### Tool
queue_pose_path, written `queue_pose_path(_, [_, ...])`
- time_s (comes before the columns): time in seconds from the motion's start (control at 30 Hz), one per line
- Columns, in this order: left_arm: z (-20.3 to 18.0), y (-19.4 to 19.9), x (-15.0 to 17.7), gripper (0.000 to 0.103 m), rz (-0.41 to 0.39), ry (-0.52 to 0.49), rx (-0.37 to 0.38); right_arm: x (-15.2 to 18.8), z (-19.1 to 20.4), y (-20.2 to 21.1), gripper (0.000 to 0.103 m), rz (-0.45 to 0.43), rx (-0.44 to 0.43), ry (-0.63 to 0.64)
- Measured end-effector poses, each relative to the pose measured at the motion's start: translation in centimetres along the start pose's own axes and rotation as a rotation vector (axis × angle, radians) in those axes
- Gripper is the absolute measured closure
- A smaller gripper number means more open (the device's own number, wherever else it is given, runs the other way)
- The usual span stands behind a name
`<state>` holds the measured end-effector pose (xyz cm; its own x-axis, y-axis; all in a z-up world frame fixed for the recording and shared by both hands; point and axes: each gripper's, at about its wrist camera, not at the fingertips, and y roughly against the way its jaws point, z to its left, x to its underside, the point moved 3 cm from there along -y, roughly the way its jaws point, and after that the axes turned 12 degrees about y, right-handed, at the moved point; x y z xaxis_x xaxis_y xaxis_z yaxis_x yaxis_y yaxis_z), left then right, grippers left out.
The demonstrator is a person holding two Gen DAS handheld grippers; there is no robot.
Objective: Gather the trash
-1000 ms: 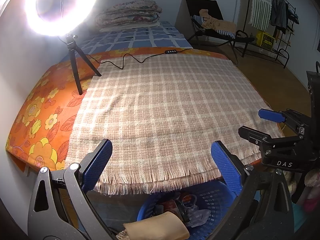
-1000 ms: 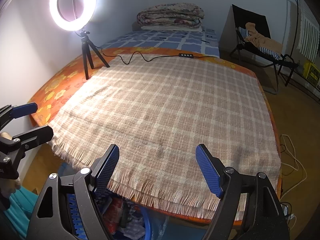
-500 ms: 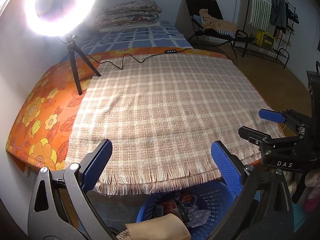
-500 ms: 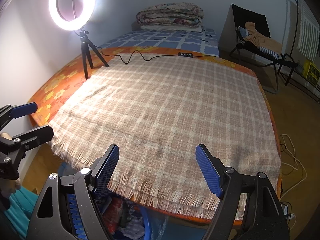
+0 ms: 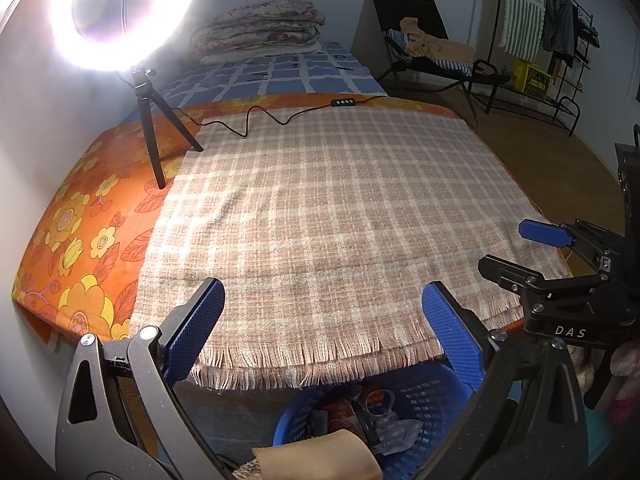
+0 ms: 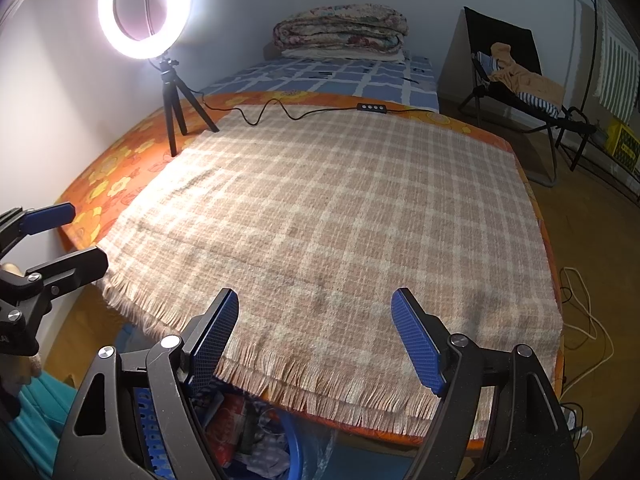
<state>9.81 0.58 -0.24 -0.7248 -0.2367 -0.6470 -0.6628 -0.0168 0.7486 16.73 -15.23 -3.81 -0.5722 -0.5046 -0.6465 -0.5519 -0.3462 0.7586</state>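
Observation:
A blue plastic basket (image 5: 424, 396) stands on the floor below the bed's near edge, holding wrappers and crumpled trash (image 5: 360, 412). It also shows in the right wrist view (image 6: 296, 452). My left gripper (image 5: 322, 320) is open and empty, hovering over the fringed edge of the plaid blanket (image 5: 332, 208) above the basket. My right gripper (image 6: 314, 332) is open and empty over the same edge. Each gripper shows in the other's view, the right one (image 5: 516, 252) and the left one (image 6: 76, 236). No trash shows on the blanket.
A ring light on a tripod (image 6: 172, 108) stands at the bed's far left, its cable (image 6: 280, 112) crossing the blanket's far edge. Folded quilts (image 6: 340, 30) lie at the back. A chair with clothes (image 6: 516, 80) and floor cables (image 6: 584, 308) are at the right.

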Motion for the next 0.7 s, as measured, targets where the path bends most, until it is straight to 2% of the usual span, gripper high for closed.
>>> queue_pose_path(0.7, [0.61,-0.65,-0.01,0.002,0.011,0.015,-0.010,0.26,-0.07,-0.09,0.024,0.005,0.003,-0.001])
